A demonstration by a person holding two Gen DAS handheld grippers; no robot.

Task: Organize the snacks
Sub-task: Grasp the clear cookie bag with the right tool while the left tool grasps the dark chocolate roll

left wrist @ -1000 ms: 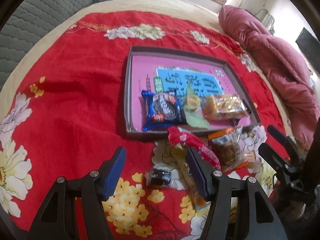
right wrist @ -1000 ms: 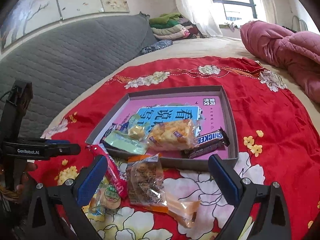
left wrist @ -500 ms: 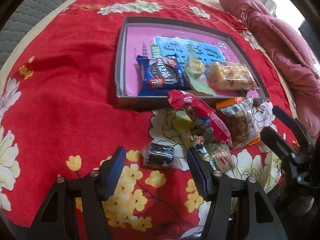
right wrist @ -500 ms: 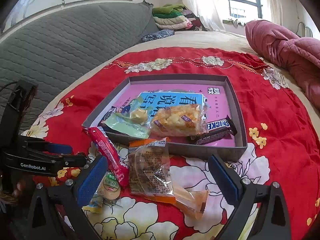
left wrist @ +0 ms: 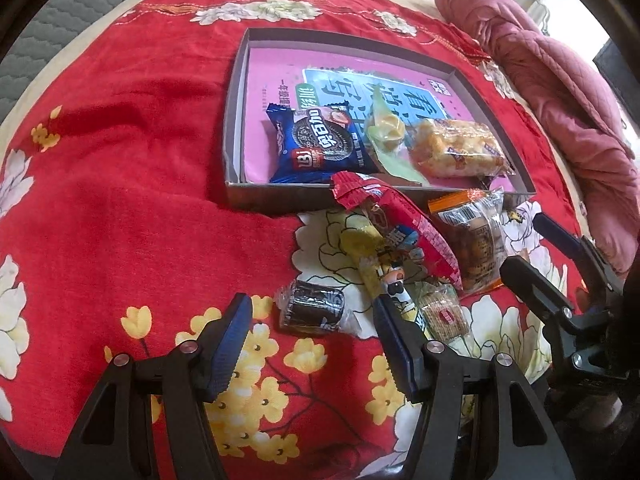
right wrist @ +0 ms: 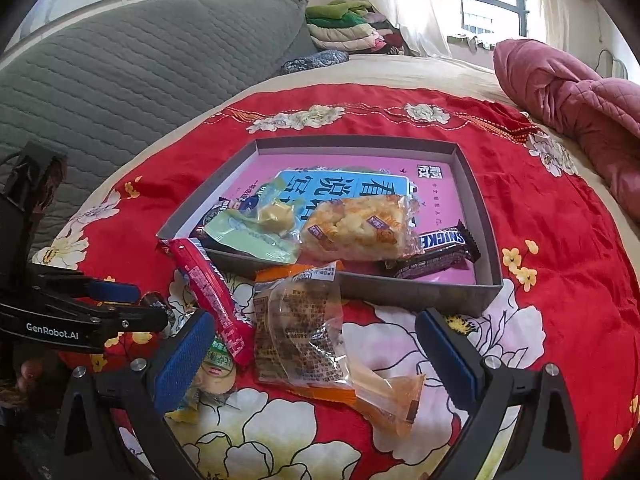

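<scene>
Hovering your open left tongs (left wrist: 314, 330) around the small dark-wrapped snack (left wrist: 314, 310) on the bed, seemingly untouched, you keep the right tongs (right wrist: 316, 354) spread over the clear packet (right wrist: 300, 328) near the tray (right wrist: 420, 290).

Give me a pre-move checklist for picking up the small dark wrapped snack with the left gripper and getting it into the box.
1. Left gripper open and empty: ok, jaws apart, nothing between the pads.
2. Small dark wrapped snack lined up with the jaws: ok, it lies on the red cloth just ahead of the gap.
3. Snack free of neighbours: ok on its left; on its right the yellow packet lies close, touching or not cannot tell.
4. Right gripper out of the way: ok, open, over the clear and orange packet.
5. Room in the box: ok, bare pink floor at the far end.
6. Jaws low enough to close: cannot tell.
</scene>
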